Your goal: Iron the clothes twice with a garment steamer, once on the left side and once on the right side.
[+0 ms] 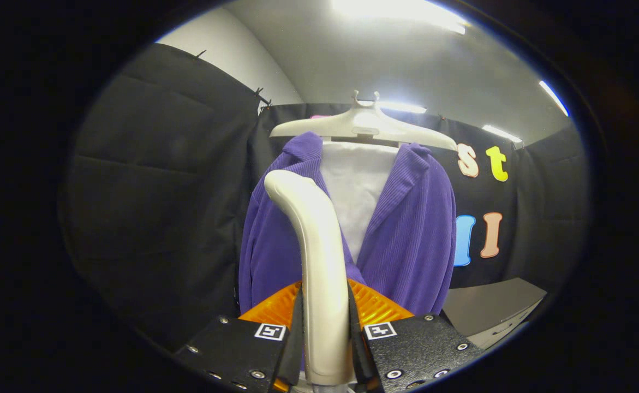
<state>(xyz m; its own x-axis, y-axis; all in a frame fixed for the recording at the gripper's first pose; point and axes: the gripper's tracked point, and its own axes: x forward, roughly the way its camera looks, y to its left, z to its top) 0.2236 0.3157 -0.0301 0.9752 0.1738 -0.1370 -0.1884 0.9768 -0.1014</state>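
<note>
My gripper is shut on the pale, curved handle of the garment steamer, which rises upright between the fingers. Both fingers press on the handle's lower part. Just beyond the steamer hangs a purple ribbed jacket with an open collar, on a white hanger. A white board or lining shows in the jacket's open front. The steamer handle overlaps the jacket's left front panel; whether the steamer's head touches the cloth is hidden.
Black cloth walls close in the booth on the left and behind the jacket. A grey table or cabinet top stands low to the right of the jacket. Ceiling lights shine overhead.
</note>
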